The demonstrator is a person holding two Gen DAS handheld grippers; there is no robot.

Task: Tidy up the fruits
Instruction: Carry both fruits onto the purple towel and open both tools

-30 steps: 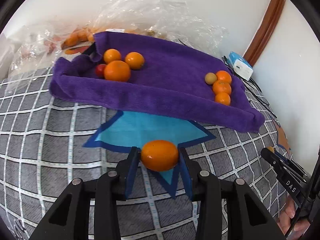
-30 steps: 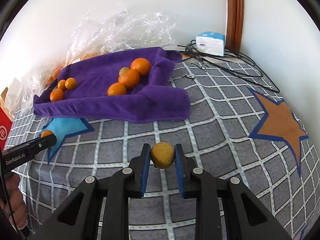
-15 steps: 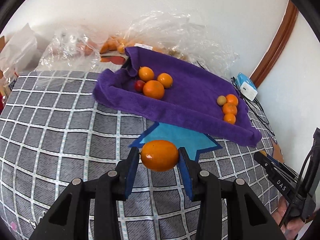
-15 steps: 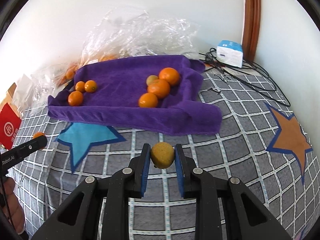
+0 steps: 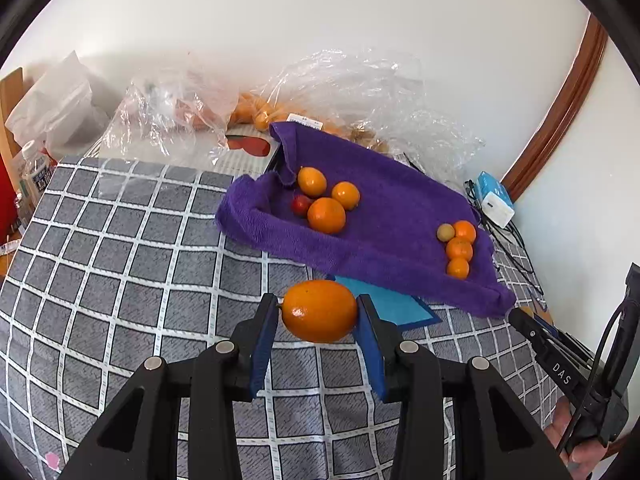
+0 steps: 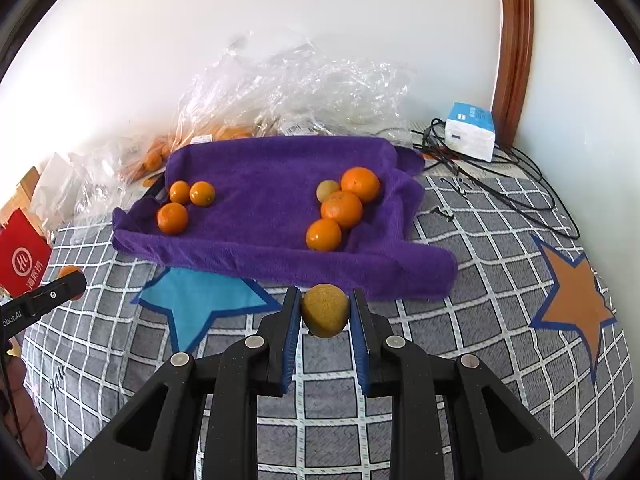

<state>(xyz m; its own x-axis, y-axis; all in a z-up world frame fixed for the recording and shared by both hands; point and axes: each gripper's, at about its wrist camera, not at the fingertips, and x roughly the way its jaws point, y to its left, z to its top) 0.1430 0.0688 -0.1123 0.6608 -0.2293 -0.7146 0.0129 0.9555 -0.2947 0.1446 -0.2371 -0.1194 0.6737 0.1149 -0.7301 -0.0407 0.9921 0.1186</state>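
My left claw (image 5: 318, 312) grips an orange (image 5: 319, 311); my right claw (image 6: 325, 312) grips a yellowish fruit (image 6: 325, 310). At four o'clock in my left view I read "DAS" on the other gripper's arm (image 5: 560, 372).

Crumpled plastic bags (image 5: 192, 108) blur the fruit inside; red box (image 6: 22, 258) is cut off.

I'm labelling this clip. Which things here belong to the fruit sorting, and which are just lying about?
Part of the job:
orange fruit in left gripper
yellow-brown fruit in right gripper
purple towel with two fruit groups

Lying about:
plastic bags
blue-white box
cables
red package
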